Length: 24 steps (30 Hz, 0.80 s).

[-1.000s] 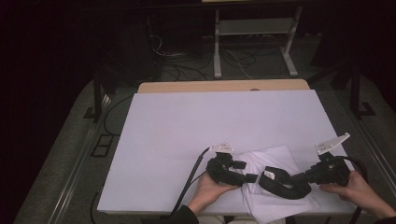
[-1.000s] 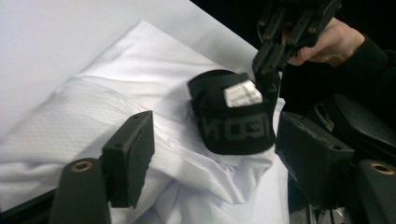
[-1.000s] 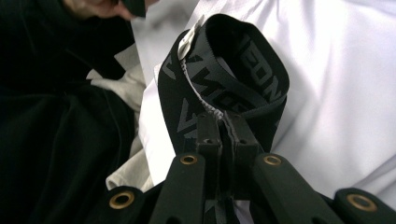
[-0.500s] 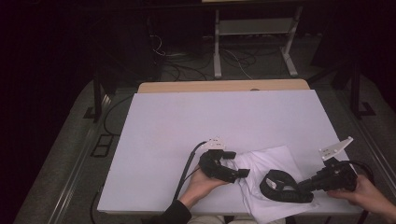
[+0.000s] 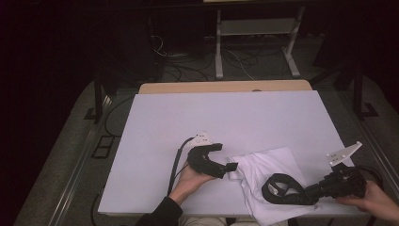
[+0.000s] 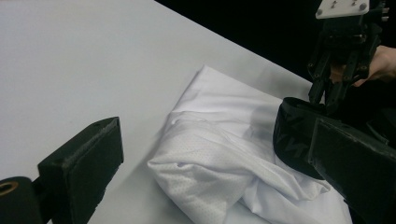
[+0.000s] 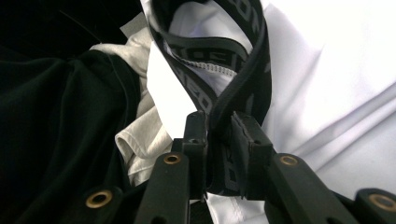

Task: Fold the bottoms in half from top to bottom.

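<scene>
A crumpled white garment (image 5: 268,165) lies at the front right of the white table (image 5: 235,117). Its black lettered waistband (image 5: 282,188) loops up near the table's front edge. My right gripper (image 5: 311,191) is shut on that waistband (image 7: 217,116), the jaws pinching the band flat, with the white fabric (image 7: 327,70) beyond. My left gripper (image 5: 230,167) sits at the garment's left edge with its jaws wide apart. In the left gripper view the bunched fabric (image 6: 219,154) lies between its jaws, and the right gripper (image 6: 327,93) holds the waistband (image 6: 294,135) farther off.
The garment hangs slightly over the table's front edge. A wooden board (image 5: 226,87) lines the far edge, with a metal stand (image 5: 254,42) and floor cables beyond. Dark clothing (image 7: 56,116) and a grey cloth (image 7: 140,140) lie below the right gripper.
My right gripper has drawn back to the right with the waistband, stretching it out. The left gripper has shifted slightly left and away from the front edge.
</scene>
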Each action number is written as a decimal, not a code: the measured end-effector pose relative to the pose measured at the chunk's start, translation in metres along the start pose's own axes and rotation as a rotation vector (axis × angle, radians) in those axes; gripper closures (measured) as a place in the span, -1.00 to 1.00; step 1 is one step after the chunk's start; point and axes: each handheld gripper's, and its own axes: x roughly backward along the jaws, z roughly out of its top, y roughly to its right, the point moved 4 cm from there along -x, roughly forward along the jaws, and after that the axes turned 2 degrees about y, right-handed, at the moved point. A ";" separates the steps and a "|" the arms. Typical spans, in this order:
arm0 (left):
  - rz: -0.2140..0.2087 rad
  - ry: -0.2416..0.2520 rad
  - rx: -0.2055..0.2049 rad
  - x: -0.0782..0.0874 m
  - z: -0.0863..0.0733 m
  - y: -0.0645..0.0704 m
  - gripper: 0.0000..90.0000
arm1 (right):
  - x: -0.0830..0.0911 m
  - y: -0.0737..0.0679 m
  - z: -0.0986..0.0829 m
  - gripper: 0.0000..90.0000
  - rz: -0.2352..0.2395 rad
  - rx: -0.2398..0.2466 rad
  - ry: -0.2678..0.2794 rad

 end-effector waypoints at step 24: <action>0.007 0.017 -0.005 0.002 0.001 -0.002 -0.97 | 0.013 0.011 0.050 0.58 -0.083 -0.031 0.201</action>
